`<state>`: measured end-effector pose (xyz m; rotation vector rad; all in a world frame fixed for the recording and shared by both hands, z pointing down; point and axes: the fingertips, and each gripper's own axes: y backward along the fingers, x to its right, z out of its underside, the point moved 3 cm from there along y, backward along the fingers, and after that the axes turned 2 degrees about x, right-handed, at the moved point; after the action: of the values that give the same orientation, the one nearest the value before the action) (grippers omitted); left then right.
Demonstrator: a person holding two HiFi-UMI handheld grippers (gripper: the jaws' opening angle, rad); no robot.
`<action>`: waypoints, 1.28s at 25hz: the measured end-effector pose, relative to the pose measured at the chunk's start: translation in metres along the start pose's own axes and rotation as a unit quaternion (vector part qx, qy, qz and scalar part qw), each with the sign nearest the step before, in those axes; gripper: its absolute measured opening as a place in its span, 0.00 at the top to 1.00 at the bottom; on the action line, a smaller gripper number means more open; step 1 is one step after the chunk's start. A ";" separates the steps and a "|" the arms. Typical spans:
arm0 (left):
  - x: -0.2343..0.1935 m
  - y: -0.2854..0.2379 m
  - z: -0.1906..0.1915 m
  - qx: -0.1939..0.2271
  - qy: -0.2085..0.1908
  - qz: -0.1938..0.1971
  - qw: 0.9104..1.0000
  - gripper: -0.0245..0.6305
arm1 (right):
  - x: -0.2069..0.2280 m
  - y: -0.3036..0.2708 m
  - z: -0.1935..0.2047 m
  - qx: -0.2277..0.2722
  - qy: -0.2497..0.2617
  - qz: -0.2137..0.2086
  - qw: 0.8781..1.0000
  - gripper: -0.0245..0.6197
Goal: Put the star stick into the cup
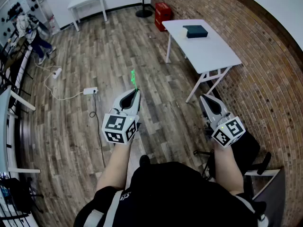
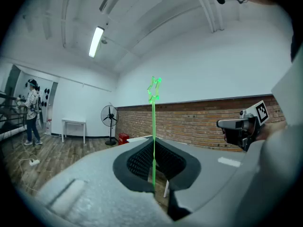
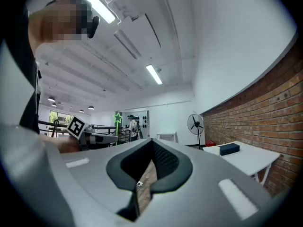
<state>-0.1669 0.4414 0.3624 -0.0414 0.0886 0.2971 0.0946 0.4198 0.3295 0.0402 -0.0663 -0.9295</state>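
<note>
A thin green star stick stands upright between the jaws of my left gripper, which is shut on its lower part. Its star tip rises well above the jaws. In the head view the star stick pokes out past the left gripper, held over the wooden floor. My right gripper is level with it to the right, jaws shut with nothing in them. From the right gripper view the left gripper and the green star show at the left. No cup is in view.
A white table with a dark blue box stands ahead on the right by the brick wall. A floor fan and a red box are beyond it. A power strip with cable lies on the floor. A person stands far left.
</note>
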 end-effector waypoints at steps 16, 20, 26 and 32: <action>0.151 0.008 0.026 -0.032 0.013 -0.023 0.999 0.95 | 0.047 0.145 0.022 -0.012 -0.067 -0.003 0.998 0.96; 0.160 -0.001 0.021 -0.037 0.004 -0.013 0.999 0.95 | 0.045 0.152 0.020 -0.006 -0.088 -0.026 0.996 0.96; 0.148 -0.029 0.013 -0.040 -0.003 0.002 0.999 0.95 | 0.062 0.134 0.037 -0.016 -0.109 -0.014 0.994 0.96; 0.108 -0.072 0.020 -0.042 0.006 0.014 0.999 0.95 | 0.085 0.082 0.039 -0.014 -0.116 0.001 0.993 0.96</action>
<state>-0.0408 0.4050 0.3745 -0.1247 0.0878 0.3291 0.2078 0.3999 0.3765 -0.0936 -0.2695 -0.9298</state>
